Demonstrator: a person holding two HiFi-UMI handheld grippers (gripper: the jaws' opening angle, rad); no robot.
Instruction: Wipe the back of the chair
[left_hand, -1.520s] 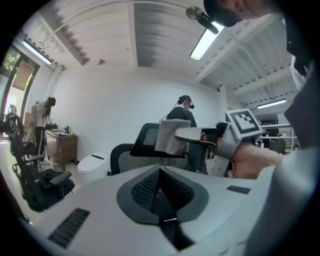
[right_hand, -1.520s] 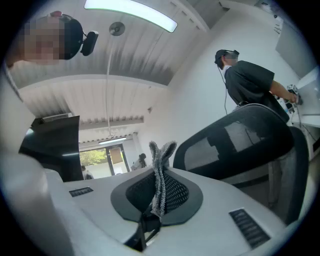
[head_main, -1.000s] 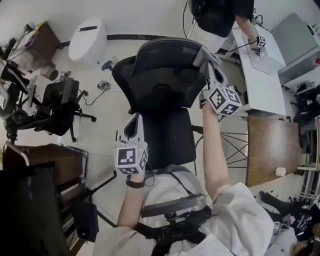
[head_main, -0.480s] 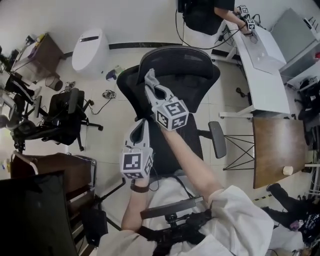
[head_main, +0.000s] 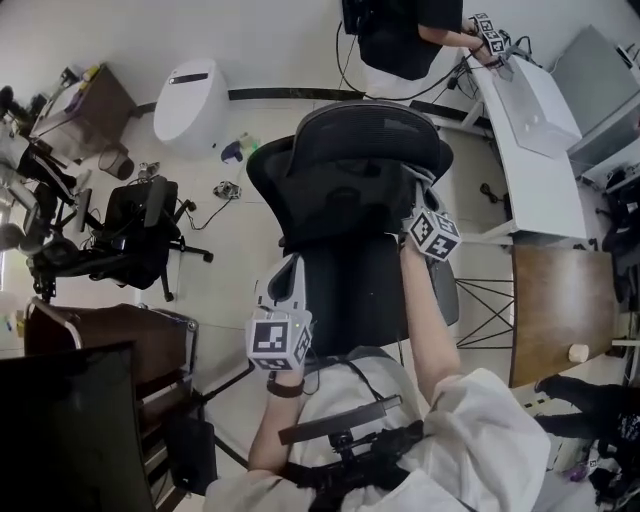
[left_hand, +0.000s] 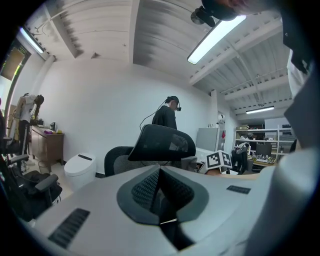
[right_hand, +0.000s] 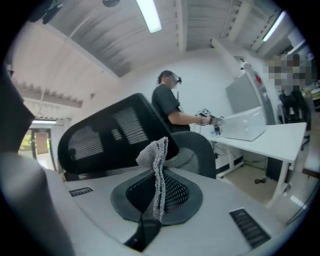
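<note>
The right gripper (right_hand: 156, 197) pinches a grey cloth (right_hand: 156, 155), with the mesh chair back (head_main: 345, 195) just ahead of its tips. The left gripper (left_hand: 159, 187) is closed and empty. This looks like mid-wipe: next, the cloth needs pressing to the mesh and sweeping across.

We can read no words, numbers or brands; the left gripper (head_main: 285, 268) and right gripper (head_main: 419, 190) carry cubes (head_main: 277, 340) showing only black-and-white square patterns.

- You hold two grippers: left gripper (head_main: 288, 268), right gripper (head_main: 421, 200).
- You face two black chairs: mesh chair (head_main: 365, 150), side chair (head_main: 135, 218).
- One grey cloth (right_hand: 156, 160).
- One other person (head_main: 390, 35).
</note>
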